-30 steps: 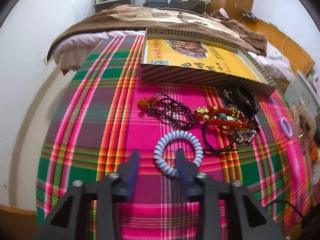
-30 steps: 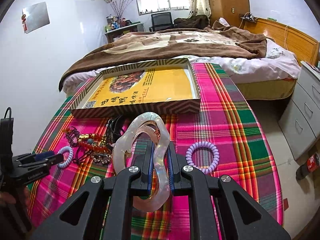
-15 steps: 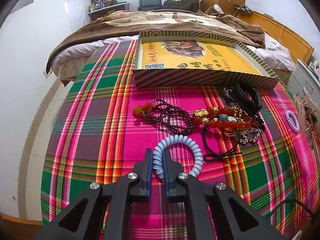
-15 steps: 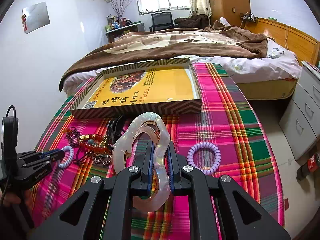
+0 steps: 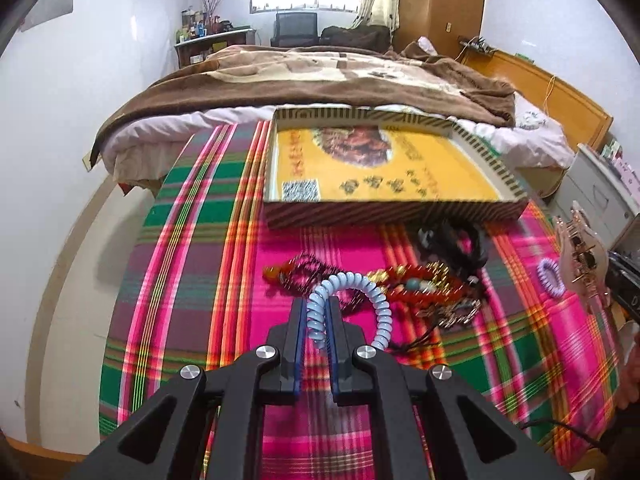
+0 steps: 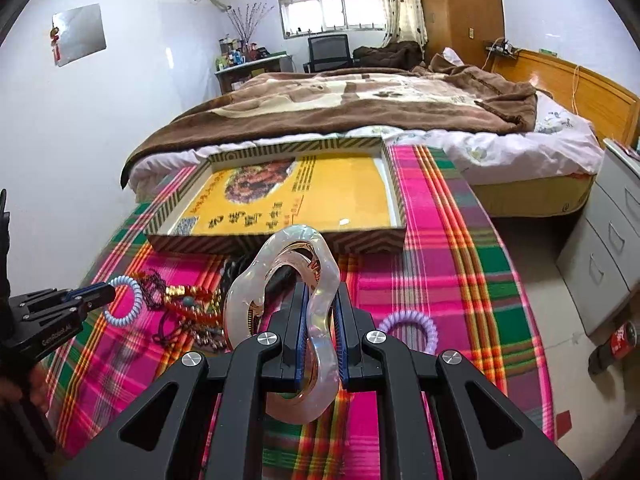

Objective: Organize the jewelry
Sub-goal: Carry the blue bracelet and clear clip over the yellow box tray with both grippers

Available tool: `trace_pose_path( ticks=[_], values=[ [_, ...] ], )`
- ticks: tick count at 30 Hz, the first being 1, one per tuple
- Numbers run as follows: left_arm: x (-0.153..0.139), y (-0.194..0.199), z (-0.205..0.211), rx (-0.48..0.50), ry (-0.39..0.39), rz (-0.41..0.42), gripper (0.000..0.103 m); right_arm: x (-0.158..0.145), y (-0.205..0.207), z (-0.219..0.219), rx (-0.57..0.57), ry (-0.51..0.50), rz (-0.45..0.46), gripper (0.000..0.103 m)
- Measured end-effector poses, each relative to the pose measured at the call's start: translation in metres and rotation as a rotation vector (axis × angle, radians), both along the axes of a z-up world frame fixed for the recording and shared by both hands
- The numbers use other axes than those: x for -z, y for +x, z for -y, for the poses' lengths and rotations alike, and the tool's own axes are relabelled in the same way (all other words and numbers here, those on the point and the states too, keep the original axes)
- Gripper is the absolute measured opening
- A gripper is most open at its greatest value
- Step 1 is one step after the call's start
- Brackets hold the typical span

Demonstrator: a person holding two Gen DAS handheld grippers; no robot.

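Note:
My left gripper [image 5: 316, 308] is shut on a pale blue coil bracelet [image 5: 376, 300] and holds it lifted above the plaid cloth; it also shows in the right wrist view [image 6: 128, 300]. My right gripper [image 6: 320, 300] is shut on a wavy translucent white hair clip [image 6: 316, 336], held upright above the cloth. A pile of red, gold and dark bead bracelets [image 5: 416, 284] lies in front of the left gripper. A purple coil bracelet [image 6: 408, 326] lies on the cloth to the right. A shallow yellow-lined box [image 6: 304, 200] stands behind the pile.
The plaid-covered table [image 5: 192, 264] abuts a bed with a brown blanket [image 6: 360, 100]. Grey drawers [image 6: 608, 240] stand at the right, with a cola bottle [image 6: 612, 344] on the floor. Black bands [image 5: 452, 240] lie by the box's front wall.
My left gripper closed on the pale blue coil bracelet and has lifted it off the cloth. My right gripper holds the hair clip as before, shifted slightly.

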State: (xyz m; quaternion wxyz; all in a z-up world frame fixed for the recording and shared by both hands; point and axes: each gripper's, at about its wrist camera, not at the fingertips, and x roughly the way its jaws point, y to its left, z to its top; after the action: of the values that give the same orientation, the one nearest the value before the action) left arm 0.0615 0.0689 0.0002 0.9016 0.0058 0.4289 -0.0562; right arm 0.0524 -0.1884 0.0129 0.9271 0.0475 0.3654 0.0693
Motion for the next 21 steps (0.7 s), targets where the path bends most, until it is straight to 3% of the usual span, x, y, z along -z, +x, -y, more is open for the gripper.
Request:
trace_pose_path(
  ticks=[11,21],
  values=[
    [-0.031,0.041,0.009,0.029,-0.023,0.052,0.009,-0.025,0.043,-0.002,-0.007,-0.031,0.032,0.012],
    [-0.036,0.106,0.016,0.048,-0.061,0.054,0.009,-0.020,0.110,0.007,0.019,-0.047,-0.014,0.012]
  ],
)
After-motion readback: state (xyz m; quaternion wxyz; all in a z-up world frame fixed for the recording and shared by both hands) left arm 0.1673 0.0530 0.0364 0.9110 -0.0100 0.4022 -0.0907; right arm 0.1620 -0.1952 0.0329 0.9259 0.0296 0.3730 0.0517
